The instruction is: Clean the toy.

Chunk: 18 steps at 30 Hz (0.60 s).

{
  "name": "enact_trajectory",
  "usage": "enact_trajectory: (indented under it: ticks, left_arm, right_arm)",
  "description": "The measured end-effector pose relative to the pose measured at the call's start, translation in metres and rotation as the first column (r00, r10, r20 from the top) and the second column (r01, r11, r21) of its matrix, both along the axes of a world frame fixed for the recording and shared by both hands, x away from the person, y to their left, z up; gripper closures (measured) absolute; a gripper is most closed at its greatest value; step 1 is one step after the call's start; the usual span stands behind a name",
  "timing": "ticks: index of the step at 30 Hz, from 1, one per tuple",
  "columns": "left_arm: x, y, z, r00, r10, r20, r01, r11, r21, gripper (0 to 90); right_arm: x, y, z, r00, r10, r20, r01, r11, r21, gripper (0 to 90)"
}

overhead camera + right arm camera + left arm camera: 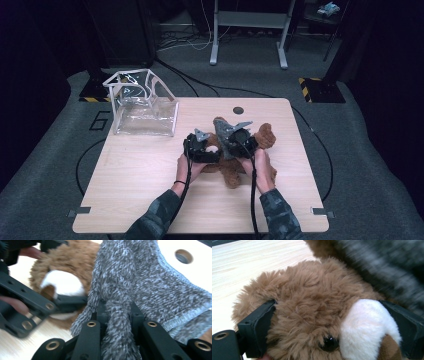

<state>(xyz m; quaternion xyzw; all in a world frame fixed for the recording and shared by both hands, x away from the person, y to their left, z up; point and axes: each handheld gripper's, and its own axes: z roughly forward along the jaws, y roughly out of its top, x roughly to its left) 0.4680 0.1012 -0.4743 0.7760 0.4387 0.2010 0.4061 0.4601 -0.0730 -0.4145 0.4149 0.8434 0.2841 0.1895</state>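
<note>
Plush bear (235, 165) lying on the worktop (150, 175), long axis running toward the far right corner. Left gripper (332, 322) fingers clamp its head; right gripper (117, 315) fingers pinch a grey knitted garment (150, 282) over the bear.

The right gripper (117, 312) has its two black jaws pinched on a fold of a grey knit garment (140, 282), a strand of which hangs down between them. The garment spreads up and to the right of the jaws, its stitched hem off to the right. Left of the jaws lies a brown plush toy (72, 260) with a white patch, clamped by the left gripper (62, 301), with fingers (12, 305) beside it. Beyond, upper right, the table (170, 247) has a round hole (183, 256).
</note>
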Motion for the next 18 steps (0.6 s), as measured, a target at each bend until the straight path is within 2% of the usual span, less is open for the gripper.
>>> enact_trajectory:
  ticks: [3, 5, 11, 16, 17, 18]
  left_arm:
    - [0.0, 0.001, 0.0, 1.0, -0.003, 0.001, 0.003, 1.0, 0.002, 6.8]
    - [0.0, 0.0, 0.0, 1.0, -0.001, 0.003, 0.001, 1.0, 0.004, 6.8]
    - [0.001, 0.0, 0.0, 1.0, -0.001, 0.0, 0.001, 1.0, 0.004, 6.8]
    - [0.001, 0.0, 0.0, 1.0, -0.001, -0.002, 0.001, 1.0, 0.008, 6.8]
    - [0.001, 0.0, 0.0, 1.0, 0.0, -0.003, 0.0, 1.0, 0.006, 6.8]
    - [0.001, 0.0, 0.0, 1.0, -0.001, -0.002, 0.001, 1.0, 0.008, 6.8]
  right_arm:
    - [-0.003, -0.018, 0.005, 0.9983, -0.051, 0.028, 0.051, 0.999, -0.003, 77.0]
    - [-0.003, -0.034, 0.006, 0.9958, -0.087, 0.029, 0.087, 0.996, 0.009, 77.0]
    - [-0.002, -0.077, -0.002, 0.9794, -0.201, 0.018, 0.201, 0.98, 0.012, 77.0]
    - [-0.005, -0.08, 0.003, 0.9794, -0.201, 0.014, 0.201, 0.979, 0.044, 76.8]
    - [-0.012, -0.071, 0.013, 0.9859, -0.162, 0.04, 0.158, 0.983, 0.096, 76.7]
    - [-0.014, -0.066, 0.016, 0.9885, -0.147, 0.035, 0.142, 0.983, 0.119, 76.7]
